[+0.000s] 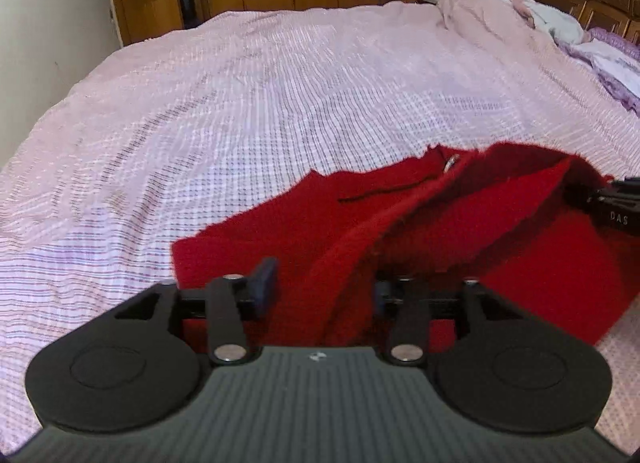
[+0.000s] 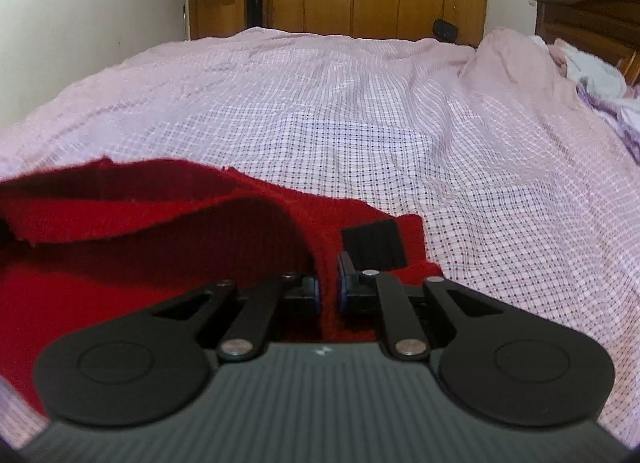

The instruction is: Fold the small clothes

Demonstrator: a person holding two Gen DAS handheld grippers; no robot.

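Two grippers work one red garment (image 1: 288,231), which lies low in both views on the checked pink bedspread (image 1: 248,103), partly doubled over on itself. The left gripper (image 1: 324,287) sits at the bottom centre of its own view with its jaws apart; a ridge of the red cloth runs up between them, but the pads stand clear of it on both sides, so it holds nothing. The right gripper (image 2: 328,289), bottom centre of the right wrist view, has its jaws nearly together with a narrow fold of the same cloth between the blue pads (image 2: 342,291), which look to be pinching it, though only lightly. Its black body also shows at the right edge of the left view, against the raised flap.

The risk from here, as I judge it, is uneven release. With one side already free and the other still pinched, any pull by the right hand would drag the fold askew or tug the top layer off the lower one. The left fingers, withdrawing, could also snag the fuzzy knit and lift the edge back open
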